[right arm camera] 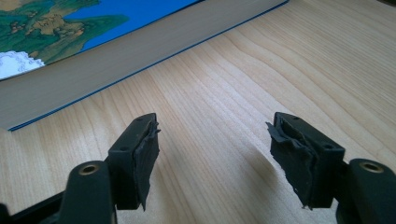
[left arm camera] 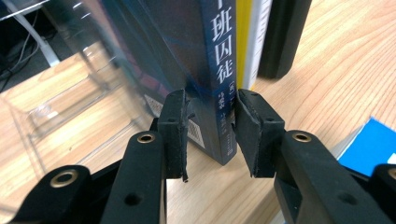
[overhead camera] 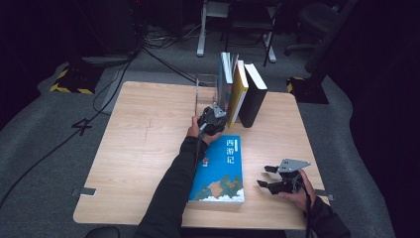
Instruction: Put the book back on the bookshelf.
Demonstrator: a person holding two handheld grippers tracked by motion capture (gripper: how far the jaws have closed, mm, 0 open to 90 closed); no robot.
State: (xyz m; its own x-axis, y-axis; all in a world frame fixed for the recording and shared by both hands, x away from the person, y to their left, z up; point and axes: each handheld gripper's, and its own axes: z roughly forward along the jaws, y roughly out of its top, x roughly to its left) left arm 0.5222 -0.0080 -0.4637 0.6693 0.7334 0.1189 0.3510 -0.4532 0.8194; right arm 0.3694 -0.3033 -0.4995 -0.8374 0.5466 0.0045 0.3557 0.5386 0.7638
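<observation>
Dark-blue upright book (left arm camera: pixel 219 88), leftmost of 4 standing at the wooden table's (overhead camera: pixel 143 148) far edge, sits pinched between the left gripper's (left arm camera: pixel 211 133) pads. Still shelved; lifting remains. Right gripper (right arm camera: pixel 212 156) rests wide, empty, beside the flat blue book (right arm camera: pixel 70 23).

We see a dark navy book (left arm camera: pixel 212 84) with white characters beside yellow (overhead camera: pixel 238 94) and black (overhead camera: pixel 254 94) books near the pale wood table's (overhead camera: pixel 143 144) far edge; a blue book (overhead camera: pixel 221 171) shows green-and-white landscape art.
</observation>
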